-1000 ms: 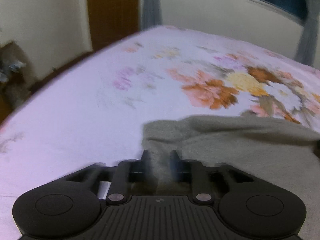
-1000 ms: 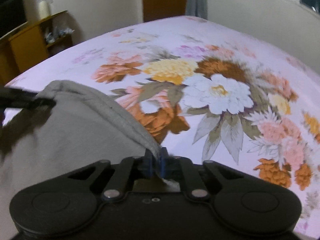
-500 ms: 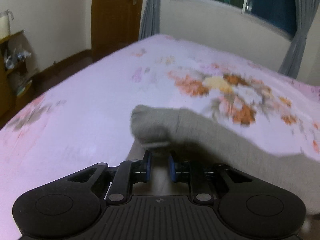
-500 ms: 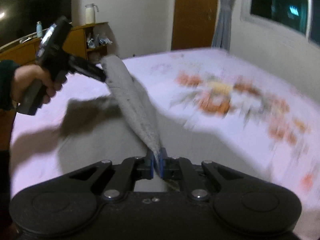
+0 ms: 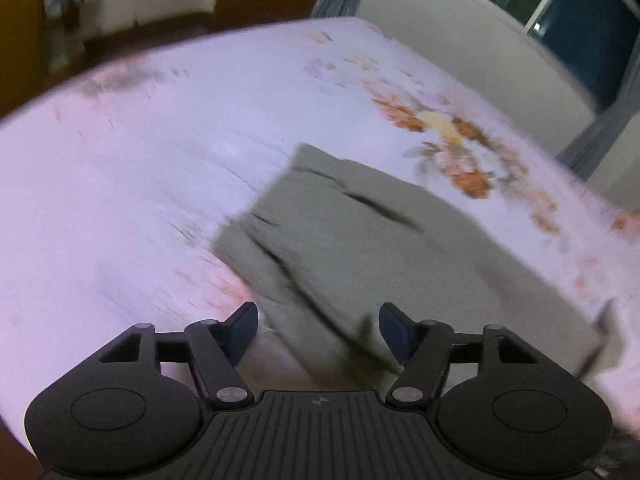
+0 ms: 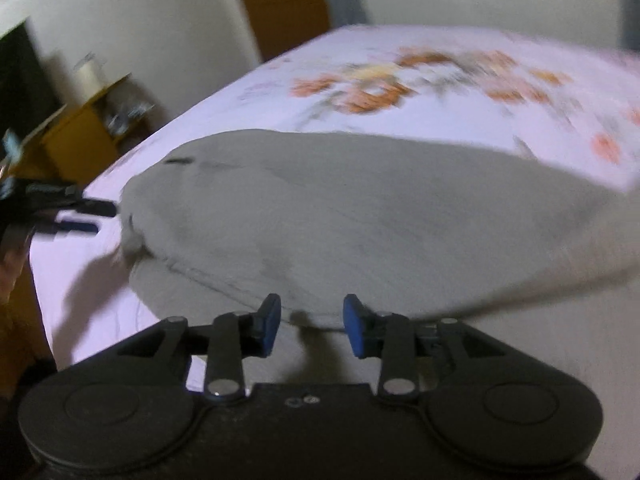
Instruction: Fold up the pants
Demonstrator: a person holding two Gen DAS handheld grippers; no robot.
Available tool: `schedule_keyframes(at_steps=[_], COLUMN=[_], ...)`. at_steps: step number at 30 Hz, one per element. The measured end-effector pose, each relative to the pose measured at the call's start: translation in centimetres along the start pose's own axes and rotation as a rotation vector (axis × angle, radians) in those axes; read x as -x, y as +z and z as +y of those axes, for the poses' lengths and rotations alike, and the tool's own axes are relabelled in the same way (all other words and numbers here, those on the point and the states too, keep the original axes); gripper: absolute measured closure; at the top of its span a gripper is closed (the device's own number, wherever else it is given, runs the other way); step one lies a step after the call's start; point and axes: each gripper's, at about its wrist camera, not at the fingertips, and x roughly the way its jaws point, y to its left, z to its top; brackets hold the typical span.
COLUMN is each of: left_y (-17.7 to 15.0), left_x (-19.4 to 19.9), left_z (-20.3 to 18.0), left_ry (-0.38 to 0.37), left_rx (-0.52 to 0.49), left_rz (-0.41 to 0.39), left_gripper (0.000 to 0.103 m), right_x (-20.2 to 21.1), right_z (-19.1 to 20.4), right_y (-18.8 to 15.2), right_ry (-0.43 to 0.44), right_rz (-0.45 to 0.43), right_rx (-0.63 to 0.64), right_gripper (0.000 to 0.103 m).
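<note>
Lying lower centre: grey pants (image 6: 360, 216), soft, limp; both your grippers (image 5: 313, 330) (image 6: 311, 322) gape empty; pinch the near folded edge.

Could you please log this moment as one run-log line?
left gripper: open | right gripper: open | pants: released, lying on bed

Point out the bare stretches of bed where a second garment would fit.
Bare sheet lies left of the gray pants, between their left edge and the bed's rounded edge. More lies beyond them on the flower print. Near both open grippers, left gripper and right gripper, the pants fill the room.
</note>
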Motion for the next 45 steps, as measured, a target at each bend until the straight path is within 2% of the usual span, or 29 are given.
schedule_keyframes(at_steps=[2,5,7,8,14,15,17,18,20,21,23,26,28,31,34,35,37,38,40,41,45], left_y=[-0.4,-0.9,-1.0,-1.0,-0.4,-0.4,0.0,0.0,0.3,0.4,0.7,1.4,1.8,1.3,0.0,-0.4,-0.7,-0.8,-0.8,-1.0,-2.0], left_x=[-1.1,-3.4,-4.1,-4.3,-6.5,-6.7,-7.0,-7.0,-7.1,-6.9,-6.5,-4.3,-2.9,-2.9,-4.8,-5.6,-6.2,-5.8,-4.6,-3.8,-0.9], left_z=[-0.2,-0.6,-0.7,-0.8,-0.5,-0.5,-0.5,-0.4,-0.4,-0.4,-0.5,0.1,1.3,2.9,3.6,3.5,3.1,2.8,2.2,2.1,0.6], left_ry=[-0.047,-0.066,-0.081,-0.083,-0.066,-0.063,-0.052,-0.053,-0.055,-0.060,-0.075,-0.101,-0.114,-0.097,-0.055,-0.036,-0.026,-0.015,0.000,0.002,0.008], left_rx=[0.060,0.128,0.154,0.157,0.207,0.209,0.203,0.210,0.203,0.193,0.184,0.160,0.178,0.163,0.155,0.143,0.147,0.135,0.102,0.096,0.032], left_rz=[0.024,0.056,0.048,0.044,0.052,0.039,0.026,0.024,0.019,0.010,-0.009,-0.056,-0.072,-0.054,-0.015,-0.012,-0.012,-0.020,-0.026,-0.031,-0.091], left_gripper=[0.037,0.037,0.045,0.051,0.052,0.067,0.083,0.086,0.090,0.091,0.093,0.093,0.093,0.093,0.093,0.093,0.093,0.092,0.084,0.080,0.077], right_x=[-0.1,0.1,0.3,0.3,-0.8,-1.2,-1.7,-2.1,-2.4,-2.5,-1.9,0.6,1.8,1.3,-1.0,-1.8,-2.5,-2.2,-0.9,-0.2,3.0], right_z=[-0.9,-1.6,-2.0,-2.3,-4.5,-4.7,-5.0,-5.3,-5.5,-5.4,-4.7,-1.5,0.1,1.1,0.5,0.5,0.0,0.1,0.1,0.0,-1.6], right_y=[-0.2,-0.7,-1.1,-1.2,-1.1,-1.0,-0.9,-0.8,-0.7,-0.8,-0.8,0.0,0.1,-1.3,-2.9,-3.3,-3.7,-3.5,-2.8,-2.6,-2.5], right_ry=[0.014,0.011,0.002,0.009,0.071,0.072,0.068,0.065,0.029,0.028,0.039,0.073,0.098,0.098,0.038,0.012,0.015,0.017,0.016,0.018,-0.033], right_rz=[0.002,0.007,0.008,0.006,0.000,0.002,0.002,-0.003,-0.012,-0.011,-0.027,-0.074,-0.086,-0.054,-0.003,0.012,0.028,0.028,0.016,0.007,-0.021], right_rx=[-0.081,-0.155,-0.186,-0.210,-0.400,-0.417,-0.448,-0.473,-0.502,-0.501,-0.477,-0.331,-0.280,-0.238,-0.230,-0.220,-0.241,-0.237,-0.227,-0.228,-0.243], right_gripper=[0.068,0.066,0.066,0.066,0.066,0.066,0.067,0.071,0.091,0.092,0.096,0.097,0.096,0.097,0.097,0.094,0.090,0.085,0.078,0.078,0.074])
